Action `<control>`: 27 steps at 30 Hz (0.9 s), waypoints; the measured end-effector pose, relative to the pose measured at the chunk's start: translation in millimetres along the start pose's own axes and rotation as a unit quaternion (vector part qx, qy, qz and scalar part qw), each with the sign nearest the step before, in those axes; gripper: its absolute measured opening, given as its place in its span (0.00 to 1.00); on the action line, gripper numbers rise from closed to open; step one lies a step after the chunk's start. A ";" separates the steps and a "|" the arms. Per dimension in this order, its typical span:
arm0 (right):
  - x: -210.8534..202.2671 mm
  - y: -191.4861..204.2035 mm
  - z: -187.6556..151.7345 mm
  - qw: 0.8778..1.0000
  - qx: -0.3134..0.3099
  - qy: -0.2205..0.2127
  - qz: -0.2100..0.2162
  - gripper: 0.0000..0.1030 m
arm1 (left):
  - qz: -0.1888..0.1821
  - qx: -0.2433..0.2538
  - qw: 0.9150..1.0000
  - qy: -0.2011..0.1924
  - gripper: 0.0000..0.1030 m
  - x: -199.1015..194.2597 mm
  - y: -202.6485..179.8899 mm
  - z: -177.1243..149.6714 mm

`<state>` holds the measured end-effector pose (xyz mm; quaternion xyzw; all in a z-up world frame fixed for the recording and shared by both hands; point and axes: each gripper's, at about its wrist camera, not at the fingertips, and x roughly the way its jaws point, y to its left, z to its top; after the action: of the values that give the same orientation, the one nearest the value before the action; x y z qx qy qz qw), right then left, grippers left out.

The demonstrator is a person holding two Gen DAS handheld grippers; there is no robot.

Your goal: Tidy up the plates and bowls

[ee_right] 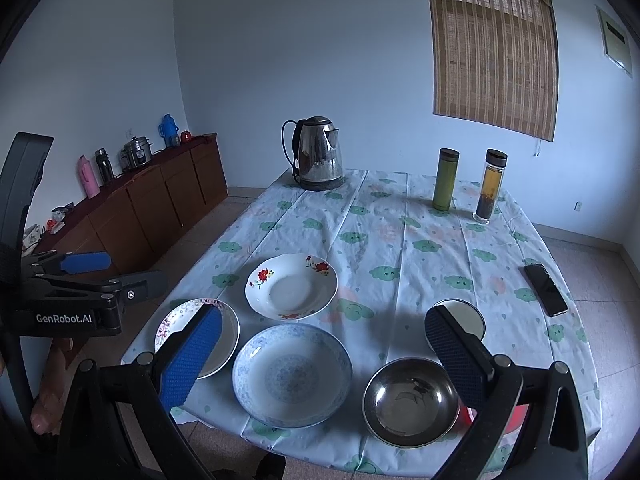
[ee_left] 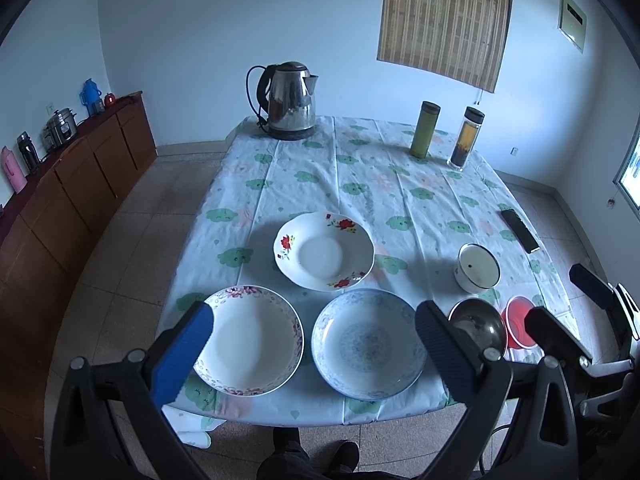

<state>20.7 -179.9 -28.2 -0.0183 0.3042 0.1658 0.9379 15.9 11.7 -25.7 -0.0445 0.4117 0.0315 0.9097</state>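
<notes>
While both claws hang wide and empty above the near edge of the counter (ee_left: 360,152), best to settle the order of stacking before closing on anything. Left claw (ee_left: 316,344): fingers spread broadly, gripping nothing, with the pink-rimmed plate (ee_left: 256,340) just inside its left finger and the blue-patterned plate (ee_left: 368,354) just inside its right finger. Right claw (ee_right: 320,356): equally wide, nothing held, with the blue-patterned plate between its fingers and the steel bowl (ee_right: 408,400) beside its right finger. Beyond both claws, the red-flowered plate (ee_left: 324,250); further right, the white enamel bowl (ee_left: 478,268); past the steel bowl, a red bowl (ee_left: 520,322), partly hidden.

Likely first move: take one plate by its rim and set it into another, plates on plates, bowls nested apart. Worth approaching a rim low and nearly level, one finger under the lip and one over, since glazed ware will probably slip under a shallow pinch. Worth lifting clear before crossing, then lowering centred to avoid chipping. Steer clear of the phone (ee_right: 546,290) and the kettle (ee_left: 290,100), both well beyond the claws.
</notes>
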 end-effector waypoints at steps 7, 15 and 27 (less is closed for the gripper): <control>3.2 1.4 -2.3 1.000 -0.001 0.005 -0.001 0.99 | -0.001 -0.001 1.000 0.007 0.99 3.0 2.1 -0.2; 17.8 15.4 -4.0 0.999 -0.013 0.030 0.001 0.99 | -0.004 -0.009 0.999 0.030 0.99 16.6 14.2 0.9; 52.3 28.6 1.2 0.997 0.003 0.071 0.027 0.99 | 0.003 -0.031 0.997 0.065 0.99 43.5 44.5 5.7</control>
<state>51.9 -137.1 -55.5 -0.0193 0.3709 0.1880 0.9092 44.6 57.5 -57.0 -0.0733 0.4689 0.0441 0.8791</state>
